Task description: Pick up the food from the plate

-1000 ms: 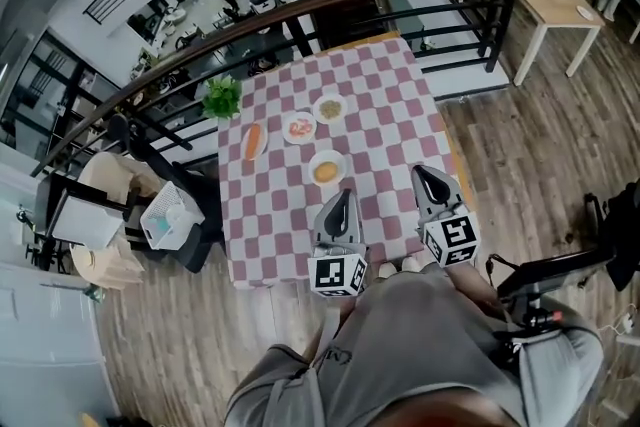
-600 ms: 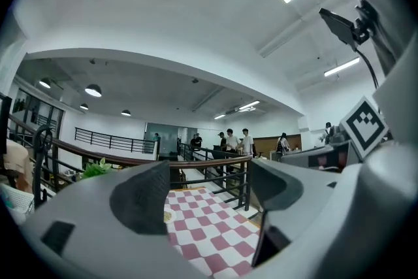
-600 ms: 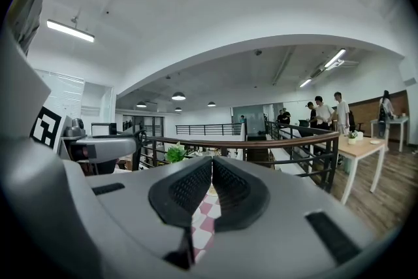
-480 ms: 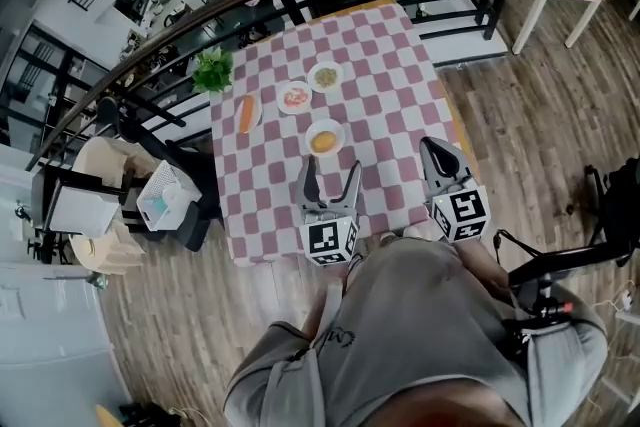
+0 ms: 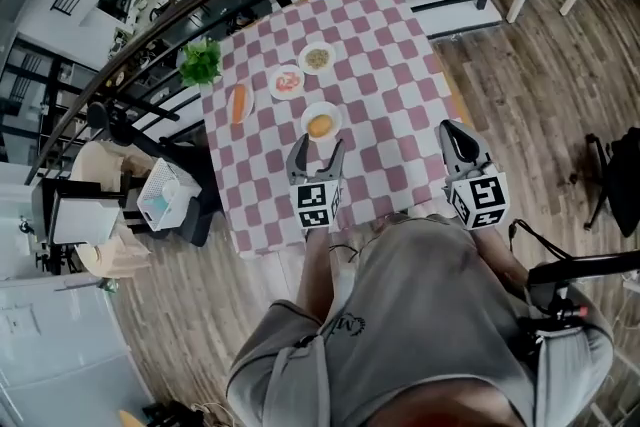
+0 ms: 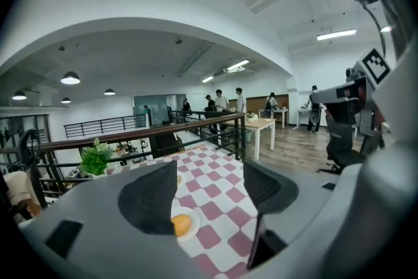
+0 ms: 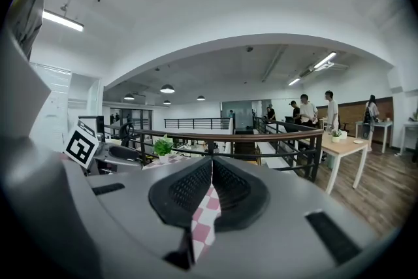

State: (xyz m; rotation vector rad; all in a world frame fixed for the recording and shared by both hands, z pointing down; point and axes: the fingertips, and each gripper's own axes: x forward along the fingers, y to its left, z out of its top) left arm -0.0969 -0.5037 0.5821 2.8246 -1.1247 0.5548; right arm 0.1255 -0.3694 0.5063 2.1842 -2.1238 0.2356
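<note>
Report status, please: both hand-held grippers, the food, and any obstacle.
Left hand-held gripper empty, jaws closing, just short of nearest plate. Right hand-held gripper shut, empty. Orange food on that plate, untouched. No obstacle seen.

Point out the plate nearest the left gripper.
The white plate with the round orange food, just ahead of the left gripper, whose jaws are closing with nothing between them. The other three plates sit farther back.

Left gripper (image 5: 317, 150): held out ahead of the body, jaws wide apart and closing, nothing between them
Right gripper (image 5: 455, 133): held nearer the body, jaws pressed together, empty
Left arm (image 5: 318, 260): stretched forward
</note>
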